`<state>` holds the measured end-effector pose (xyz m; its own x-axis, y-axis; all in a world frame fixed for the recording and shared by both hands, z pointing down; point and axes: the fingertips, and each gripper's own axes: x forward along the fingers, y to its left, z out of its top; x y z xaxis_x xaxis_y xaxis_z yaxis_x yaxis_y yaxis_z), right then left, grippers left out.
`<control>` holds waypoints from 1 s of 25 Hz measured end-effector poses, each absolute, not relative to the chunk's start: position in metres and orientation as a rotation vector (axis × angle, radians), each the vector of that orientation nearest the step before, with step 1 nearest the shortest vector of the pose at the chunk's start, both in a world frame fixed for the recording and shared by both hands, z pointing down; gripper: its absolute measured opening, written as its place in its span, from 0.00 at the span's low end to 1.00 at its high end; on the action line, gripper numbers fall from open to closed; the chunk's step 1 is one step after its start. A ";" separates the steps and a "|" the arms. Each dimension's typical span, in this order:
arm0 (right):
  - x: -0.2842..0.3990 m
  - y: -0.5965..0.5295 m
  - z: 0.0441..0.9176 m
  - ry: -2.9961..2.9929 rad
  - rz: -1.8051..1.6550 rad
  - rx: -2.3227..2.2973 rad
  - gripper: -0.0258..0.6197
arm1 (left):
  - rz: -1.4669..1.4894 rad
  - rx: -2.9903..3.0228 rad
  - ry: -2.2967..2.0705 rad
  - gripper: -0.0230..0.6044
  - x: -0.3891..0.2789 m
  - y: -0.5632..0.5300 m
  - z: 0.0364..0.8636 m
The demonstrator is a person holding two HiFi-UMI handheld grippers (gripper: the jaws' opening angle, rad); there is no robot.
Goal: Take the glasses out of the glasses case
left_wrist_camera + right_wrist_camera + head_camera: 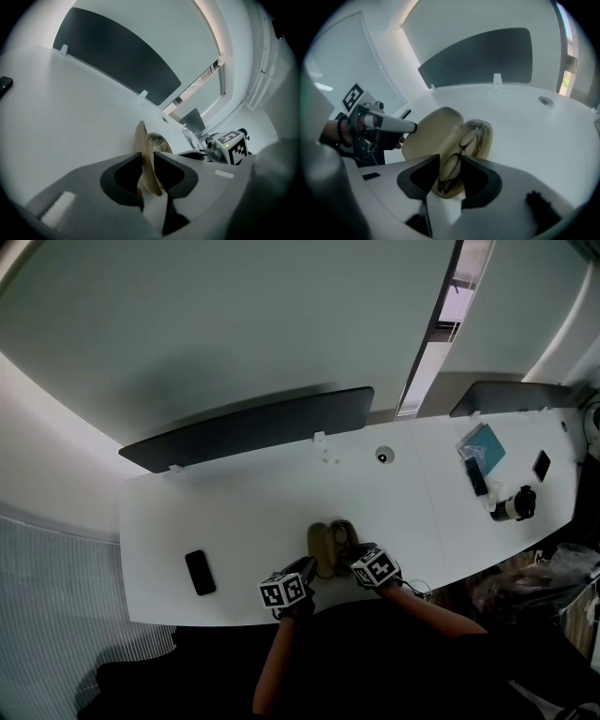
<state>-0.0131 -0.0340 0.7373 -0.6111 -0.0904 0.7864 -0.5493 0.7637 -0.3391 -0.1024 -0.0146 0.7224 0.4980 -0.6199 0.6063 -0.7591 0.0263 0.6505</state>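
Two grippers: the left gripper (147, 159) and the right gripper (450, 161). One glasses case (436, 129), holding one pair of glasses (460, 147). Two partitions: a long dark screen (253, 427) and a shorter dark screen (511, 397). Two phones for sure, a black phone (200, 572) and a second phone (541, 465); a dark slab (476, 474) may be a third. One teal notebook (489, 441). One round grommet (384, 455).

Dim, even light; your views bulge like a fisheye.
Bright strip (441, 334) upper right; your gripper views' corners go black.
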 end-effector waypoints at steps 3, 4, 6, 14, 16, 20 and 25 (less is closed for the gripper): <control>-0.011 -0.029 0.746 -2.137 0.776 0.462 0.27 | 0.166 1.670 -1.186 0.18 -0.101 -0.014 0.725; -0.012 -0.029 0.747 -2.140 0.773 0.455 0.27 | 0.167 1.671 -1.184 0.18 -0.101 -0.015 0.725; -0.012 -0.030 0.748 -2.142 0.756 0.447 0.25 | 0.167 1.671 -1.178 0.18 -0.100 -0.015 0.725; -0.009 -0.033 0.749 -2.153 0.770 0.446 0.18 | 0.166 1.673 -1.174 0.17 -0.099 -0.013 0.723; -0.007 -0.034 0.748 -2.158 0.802 0.458 0.16 | 0.152 1.686 -1.169 0.19 -0.098 -0.014 0.721; -0.005 -0.033 0.745 -2.176 0.876 0.471 0.12 | 0.140 1.718 -1.185 0.22 -0.100 -0.018 0.706; -0.005 -0.034 0.732 -2.214 0.896 0.472 0.08 | 0.119 1.773 -1.189 0.22 -0.098 -0.024 0.679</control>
